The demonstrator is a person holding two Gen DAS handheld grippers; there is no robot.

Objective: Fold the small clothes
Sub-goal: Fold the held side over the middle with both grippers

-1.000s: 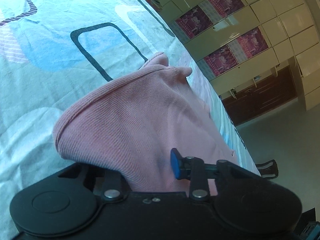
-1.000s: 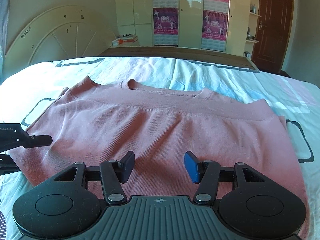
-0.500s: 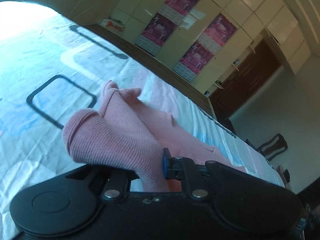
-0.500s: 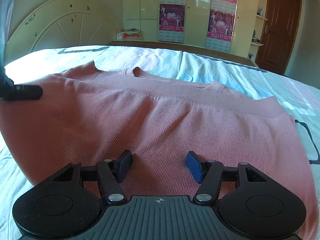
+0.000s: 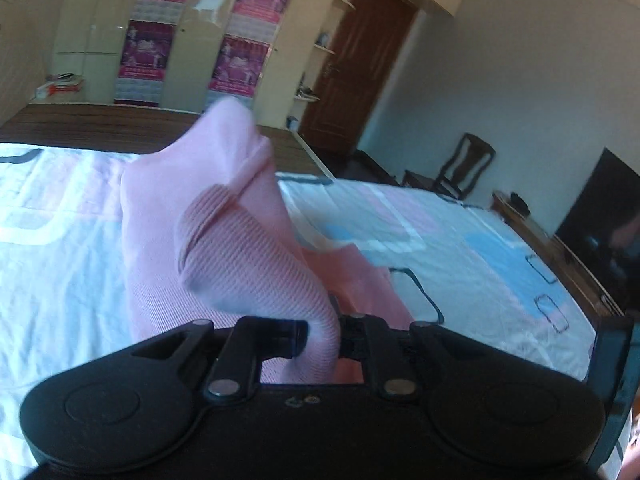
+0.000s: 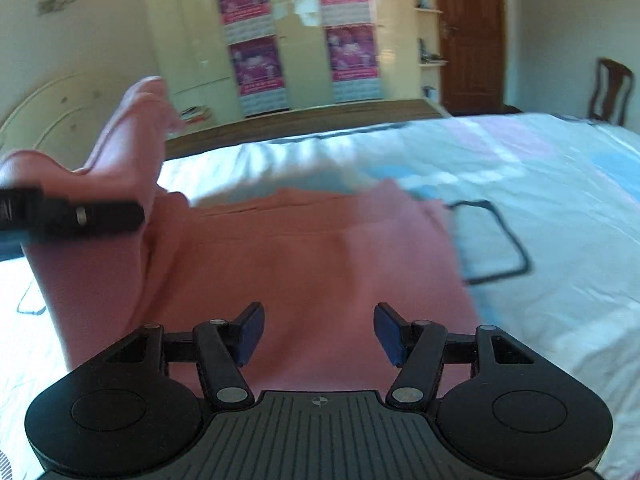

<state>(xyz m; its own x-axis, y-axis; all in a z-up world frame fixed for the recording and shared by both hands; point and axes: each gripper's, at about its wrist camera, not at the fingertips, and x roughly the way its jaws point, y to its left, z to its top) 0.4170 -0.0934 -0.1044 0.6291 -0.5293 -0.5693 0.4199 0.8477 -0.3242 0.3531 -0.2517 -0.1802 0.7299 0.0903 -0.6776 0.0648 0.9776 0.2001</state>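
Note:
A pink ribbed knit garment [image 6: 312, 264] lies on the bed's patterned sheet [image 6: 560, 240]. My left gripper [image 5: 323, 340] is shut on the garment's left edge [image 5: 248, 264] and holds it lifted above the bed. In the right wrist view the left gripper [image 6: 100, 214] shows at the left with raised cloth draped over it. My right gripper [image 6: 319, 334] is open and empty, low over the garment's near part, jaws apart with cloth below them.
A cream wardrobe with purple posters [image 6: 296, 40] and a curved headboard [image 6: 60, 120] stand behind the bed. A brown door [image 6: 472, 36] and a wooden chair [image 5: 464, 168] are to the right. A dark TV [image 5: 600, 220] stands beyond the bed's right edge.
My left gripper has lifted the garment's left side higher and swung it rightward over the rest. The right gripper has stayed open over the near part.

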